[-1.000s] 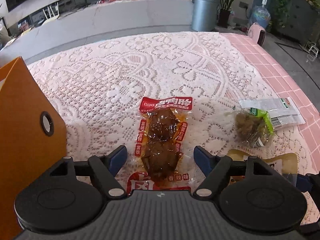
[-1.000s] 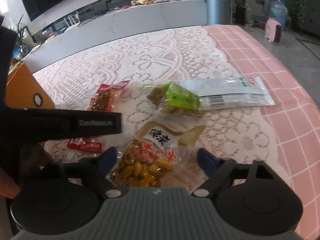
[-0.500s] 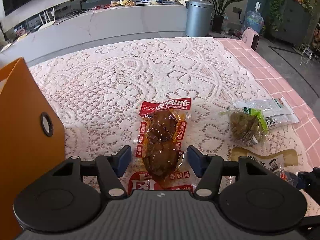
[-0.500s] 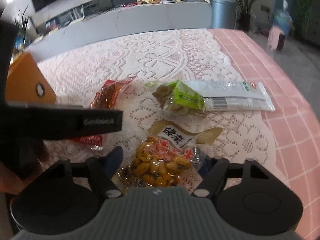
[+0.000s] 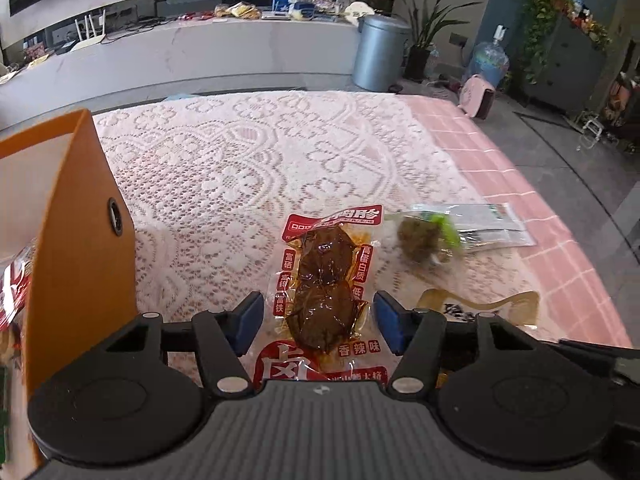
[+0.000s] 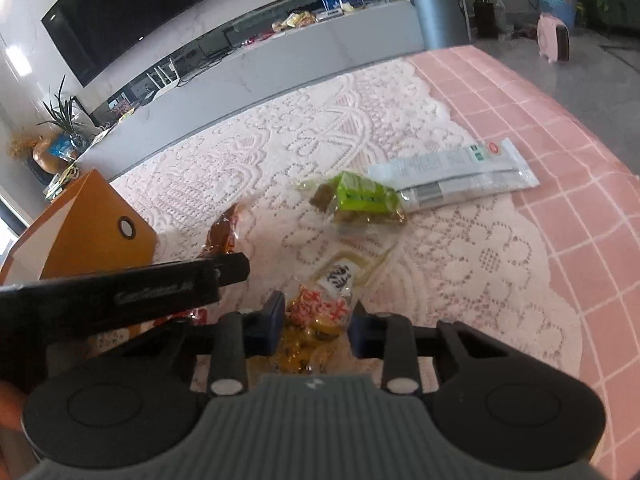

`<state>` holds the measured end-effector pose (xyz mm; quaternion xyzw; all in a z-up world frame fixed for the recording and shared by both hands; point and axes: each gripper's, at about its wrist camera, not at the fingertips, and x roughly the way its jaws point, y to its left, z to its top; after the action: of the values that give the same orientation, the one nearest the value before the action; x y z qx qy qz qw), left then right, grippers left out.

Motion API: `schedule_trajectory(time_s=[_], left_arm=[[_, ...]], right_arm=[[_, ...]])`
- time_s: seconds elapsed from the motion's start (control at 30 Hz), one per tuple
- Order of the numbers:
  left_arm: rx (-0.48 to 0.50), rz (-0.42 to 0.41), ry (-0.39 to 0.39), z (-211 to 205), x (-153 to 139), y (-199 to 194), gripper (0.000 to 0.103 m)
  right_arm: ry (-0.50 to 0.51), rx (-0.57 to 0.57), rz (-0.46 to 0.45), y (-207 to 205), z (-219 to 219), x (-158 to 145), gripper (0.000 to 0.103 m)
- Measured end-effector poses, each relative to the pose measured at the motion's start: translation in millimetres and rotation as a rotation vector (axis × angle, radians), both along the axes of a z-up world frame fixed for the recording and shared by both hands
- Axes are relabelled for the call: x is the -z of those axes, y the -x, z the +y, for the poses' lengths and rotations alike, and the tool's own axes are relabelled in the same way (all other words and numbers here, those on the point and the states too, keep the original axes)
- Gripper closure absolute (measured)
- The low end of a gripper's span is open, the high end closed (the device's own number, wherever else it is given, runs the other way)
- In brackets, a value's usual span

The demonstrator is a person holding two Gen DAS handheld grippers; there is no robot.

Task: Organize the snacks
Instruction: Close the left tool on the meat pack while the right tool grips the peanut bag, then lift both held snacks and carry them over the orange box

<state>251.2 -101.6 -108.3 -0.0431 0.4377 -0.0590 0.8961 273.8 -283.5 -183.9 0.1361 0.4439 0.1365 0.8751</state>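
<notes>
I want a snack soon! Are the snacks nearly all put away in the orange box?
Not yet. The orange box already holds at least one red packet. The left gripper straddles the red meat packet, apparently not yet squeezing it. The right gripper pinches the yellow snack bag. The green snack bag and white packet lie waiting on the table.

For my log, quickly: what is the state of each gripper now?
Left gripper: fingers on both sides of the red snack pack; contact cannot be told.
Right gripper: shut on the yellow snack pack.
</notes>
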Motion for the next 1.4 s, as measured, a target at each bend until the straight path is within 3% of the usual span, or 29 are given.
schedule_trajectory(time_s=[0.3,0.43,0.9,1.17,1.3,1.4], left_arm=[[0.014,-0.033,0.04,1,-27,32,0.034],[0.019,-0.051,0.052,2,-37,46,0.034],[-0.004,-0.169,0.094,29,-88,91,0.034],[-0.032,-0.243,0.087,59,-118,115,0.034],[-0.077,-0.259,0.066,81,-129,119,0.034],[-0.114,-0.271,0.001,94,-135,122,0.034]], right_arm=[[-0.105,0.041,0.044,22,-12,-10,0.084],[-0.067,0.059,0.03,40,-3,-19,0.085],[0.018,0.061,-0.103,92,13,-81,0.085],[0.05,0.018,-0.226,117,39,-124,0.085],[0.035,-0.019,-0.291,124,57,-147,0.085],[0.033,-0.061,-0.334,125,75,-160,0.085]])
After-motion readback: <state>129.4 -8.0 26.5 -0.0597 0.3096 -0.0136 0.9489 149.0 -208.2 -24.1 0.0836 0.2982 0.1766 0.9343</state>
